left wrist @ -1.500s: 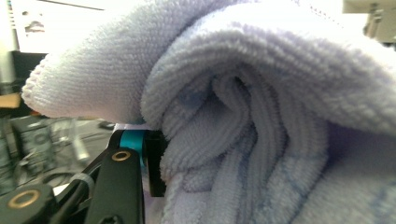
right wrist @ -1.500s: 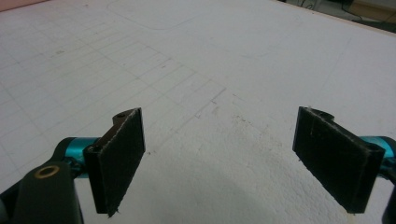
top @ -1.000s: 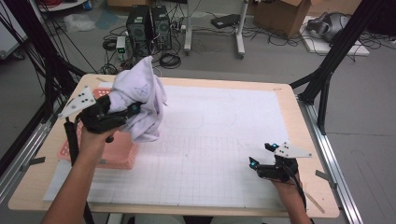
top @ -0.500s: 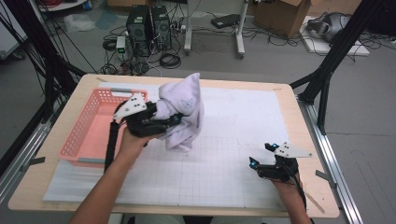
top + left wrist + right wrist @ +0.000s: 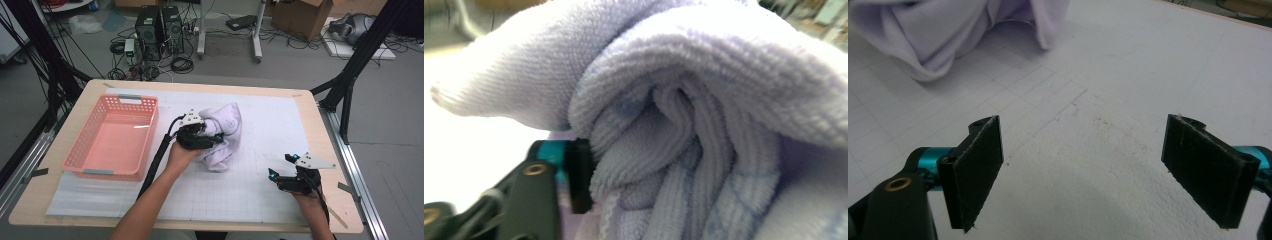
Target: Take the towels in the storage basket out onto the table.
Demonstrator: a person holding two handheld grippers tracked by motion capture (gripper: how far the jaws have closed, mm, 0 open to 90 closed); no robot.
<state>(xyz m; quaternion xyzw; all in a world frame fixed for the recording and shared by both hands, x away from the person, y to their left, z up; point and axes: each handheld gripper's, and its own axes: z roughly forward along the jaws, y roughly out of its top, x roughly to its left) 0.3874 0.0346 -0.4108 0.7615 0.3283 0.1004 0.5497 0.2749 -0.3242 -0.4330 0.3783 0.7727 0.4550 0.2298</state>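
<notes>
While the left gripper, jaws just opening with cloth between them, lowers the lavender towel right of the pink basket, release fully; right gripper waits wide open.

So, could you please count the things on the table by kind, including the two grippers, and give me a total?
Towel, pale lilac: 1
Basket, pink plastic: 1
Mat, white with a grid: 1
Grippers: 2, the left gripper at the towel, the right gripper with jaws apart over bare mat
Total: 5
</notes>
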